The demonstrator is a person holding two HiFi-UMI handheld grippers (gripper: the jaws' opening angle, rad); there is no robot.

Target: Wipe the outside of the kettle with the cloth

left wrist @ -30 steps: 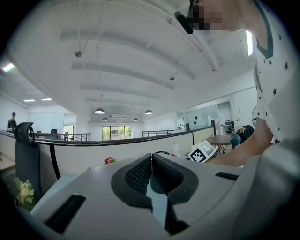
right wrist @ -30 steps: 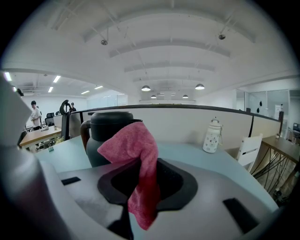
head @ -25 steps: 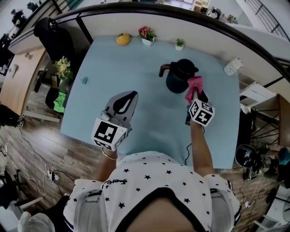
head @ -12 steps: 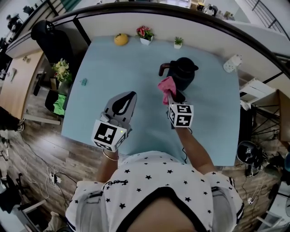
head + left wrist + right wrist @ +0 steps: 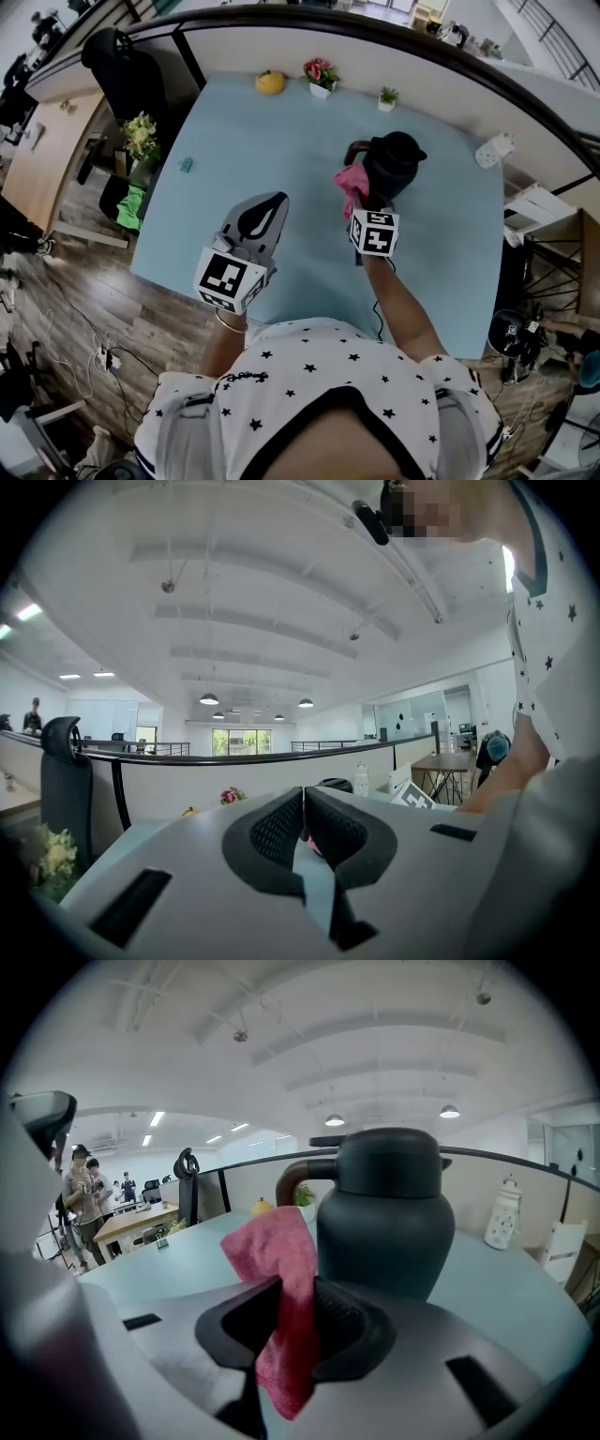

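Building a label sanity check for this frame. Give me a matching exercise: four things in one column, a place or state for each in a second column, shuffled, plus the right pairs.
Things:
1. dark matte kettle with brown handle
2. pink fabric cloth
3. left gripper
4. round yellow object

Places or states:
A. jaws together, nothing between them
B. at the far edge of the light blue table
C. upright on the table, ahead of the right gripper
D. clamped in the right gripper's jaws

Pairs: 1-C, 2-D, 3-A, 4-B
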